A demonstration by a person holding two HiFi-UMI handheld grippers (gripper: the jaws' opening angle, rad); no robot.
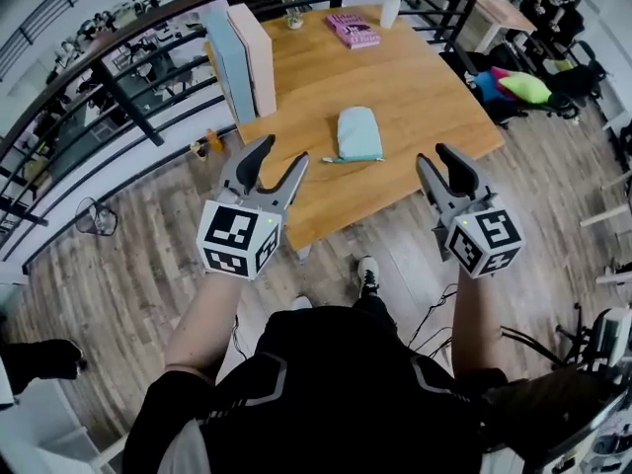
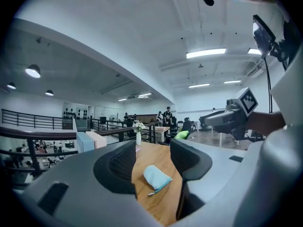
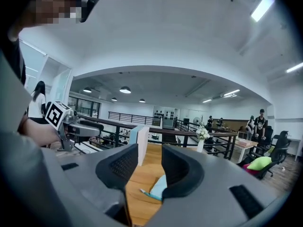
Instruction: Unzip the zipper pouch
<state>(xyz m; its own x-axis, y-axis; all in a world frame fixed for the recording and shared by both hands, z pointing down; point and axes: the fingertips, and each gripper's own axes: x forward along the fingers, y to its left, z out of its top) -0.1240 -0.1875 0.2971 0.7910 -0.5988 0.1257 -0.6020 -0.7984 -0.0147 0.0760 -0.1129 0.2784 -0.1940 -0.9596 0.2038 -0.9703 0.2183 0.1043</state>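
Left tool (image 1: 281, 153) and right tool (image 1: 435, 156) gaping, empty; puffy turquoise pouch (image 1: 357, 132) on woodgrain table (image 1: 415, 87).

The zipper pouch (image 1: 358, 132) is a small, pale teal fabric rectangle lying flat on the wooden worktop (image 1: 425, 97), near its front edge, with nothing touching it. Its zipper (image 1: 352, 159) runs along the near short end and looks closed, a thin tail poking past the left corner.

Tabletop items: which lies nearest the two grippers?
The light blue fabric zipper pouch, near the front edge; pink book and white vase sit farther back.
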